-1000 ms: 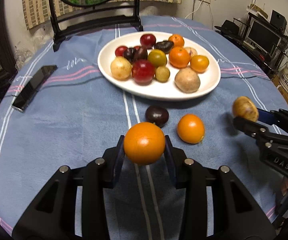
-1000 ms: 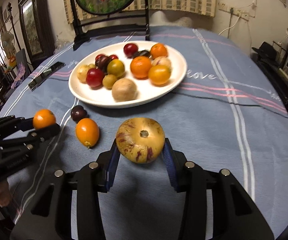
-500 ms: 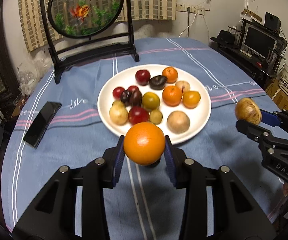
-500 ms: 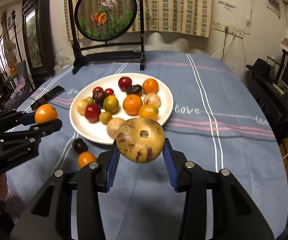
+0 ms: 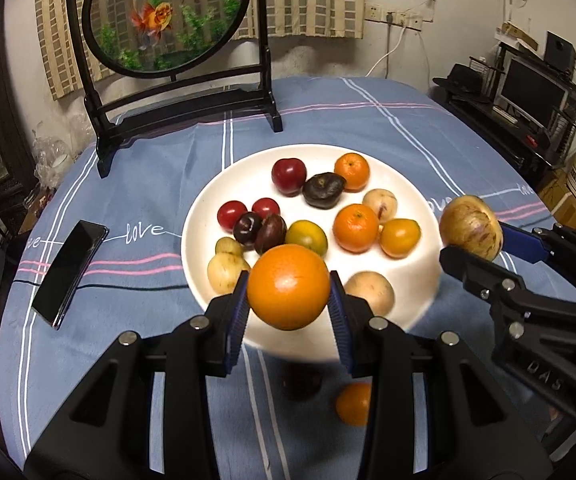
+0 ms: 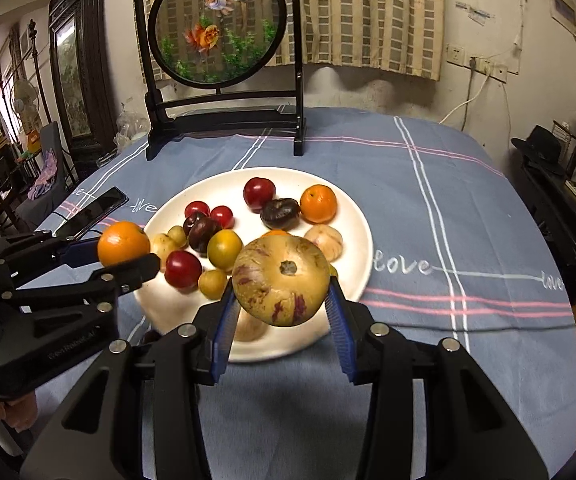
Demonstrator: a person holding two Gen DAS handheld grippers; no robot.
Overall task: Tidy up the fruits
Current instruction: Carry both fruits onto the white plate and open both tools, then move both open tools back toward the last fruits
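I had the left gripper clamped on an orange and the right gripper clamped on a pale, purple-streaked melon-like fruit, both held in the air. The white plate lay straight ahead of and below both grippers, the orange over its near-left rim and the streaked fruit toward its near-right edge, so each load only needed to go forward and down. The barest patch of plate sat on its near right, closer to my right gripper. Two fruits remained on the blue tablecloth of the table, a small orange one and a dark one, which I took for a plum, though it was blurred. Compared with a second earlier, both grippers had risen and advanced: those loose fruits, then ahead of my left gripper, now lay beneath it, and the plate had drawn under the held fruit.
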